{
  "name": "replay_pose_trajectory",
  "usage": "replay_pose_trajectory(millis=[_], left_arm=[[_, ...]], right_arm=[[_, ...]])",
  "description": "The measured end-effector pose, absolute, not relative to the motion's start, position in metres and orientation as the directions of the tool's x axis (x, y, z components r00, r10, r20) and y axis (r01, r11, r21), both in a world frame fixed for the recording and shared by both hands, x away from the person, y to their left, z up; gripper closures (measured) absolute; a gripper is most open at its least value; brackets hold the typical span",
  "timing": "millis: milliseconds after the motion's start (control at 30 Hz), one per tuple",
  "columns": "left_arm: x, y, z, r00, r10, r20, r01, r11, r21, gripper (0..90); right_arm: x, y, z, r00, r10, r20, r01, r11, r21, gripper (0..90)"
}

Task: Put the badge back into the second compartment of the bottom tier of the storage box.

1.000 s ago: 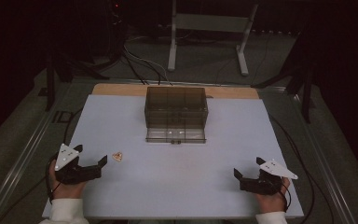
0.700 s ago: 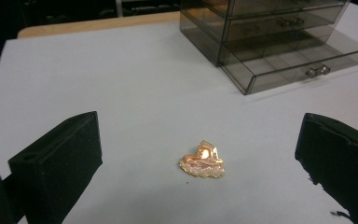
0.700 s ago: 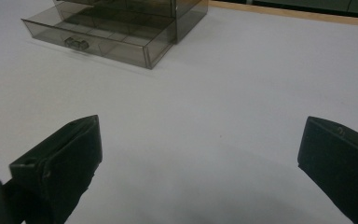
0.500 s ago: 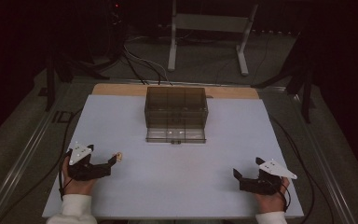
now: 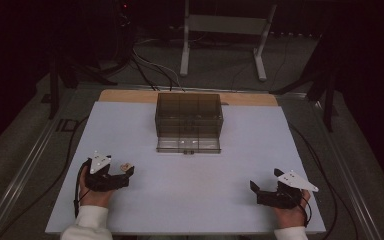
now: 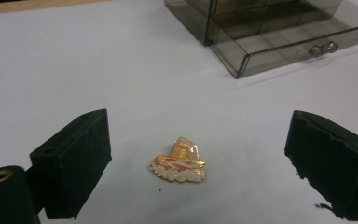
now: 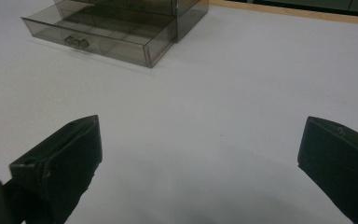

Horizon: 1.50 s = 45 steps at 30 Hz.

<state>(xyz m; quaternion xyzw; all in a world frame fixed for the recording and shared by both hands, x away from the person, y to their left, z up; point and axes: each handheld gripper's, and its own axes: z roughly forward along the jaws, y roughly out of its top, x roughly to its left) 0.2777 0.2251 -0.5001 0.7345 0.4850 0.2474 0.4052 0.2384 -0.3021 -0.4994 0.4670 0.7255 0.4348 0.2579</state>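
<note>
A: Where is the little gold pin (image 6: 179,162) lying at this moment?

B: In the left gripper view it is lying flat on the white tabletop (image 6: 98,60), low in the middle of the frame, sitting between the two black jaws with bare tabletop showing on each side of it. In the high view the pin (image 5: 126,167) is showing at the lower left, right at the tip of the left gripper (image 5: 122,174).

A: Is the left gripper grasping it?

B: No, it is standing released; the jaws have just been closing a little with the pin between them, but neither pad is touching it.

A: And the other one?

B: The right gripper (image 5: 256,191) is resting at the lower right of the high view, its jaws spread wide over bare tabletop, holding nothing.

A: What is sitting behind?

B: A smoky clear drawer box (image 5: 189,116) is standing at the upper middle of the high view, its bottom drawer (image 5: 188,145) pulled out toward the person, well apart from the pin
</note>
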Motion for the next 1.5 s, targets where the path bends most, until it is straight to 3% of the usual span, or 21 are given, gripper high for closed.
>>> replay_pose_trajectory(millis=[333,567,1133,1233,1367,1433,1500], left_arm=[[0.287,0.217,-0.51,0.352,0.936,-0.011,0.555,-0.2,0.808,14.8],[0.29,0.21,-0.517,0.389,0.921,-0.019,0.595,-0.236,0.768,21.3],[0.3,0.207,-0.526,0.335,0.941,0.038,0.641,-0.257,0.723,58.1],[0.3,0.208,-0.526,0.336,0.941,0.034,0.641,-0.255,0.724,59.1],[0.3,0.214,-0.523,0.338,0.941,-0.014,0.643,-0.22,0.734,60.7],[0.298,0.219,-0.518,0.336,0.94,-0.057,0.634,-0.181,0.752,69.5],[0.297,0.225,-0.516,0.332,0.94,-0.081,0.632,-0.158,0.759,72.6]], right_arm=[[0.238,-0.302,-0.499,-0.43,0.902,0.032,0.454,0.185,0.872,0.0],[0.238,-0.302,-0.499,-0.43,0.902,0.032,0.453,0.185,0.872,0.0],[0.239,-0.301,-0.5,-0.431,0.902,0.03,0.458,0.19,0.868,0.0],[0.239,-0.301,-0.5,-0.431,0.902,0.029,0.459,0.191,0.868,0.0],[0.239,-0.302,-0.5,-0.431,0.902,0.03,0.46,0.191,0.867,0.0],[0.239,-0.302,-0.5,-0.43,0.902,0.032,0.461,0.19,0.867,0.0],[0.239,-0.302,-0.5,-0.43,0.902,0.031,0.463,0.191,0.866,0.0]])
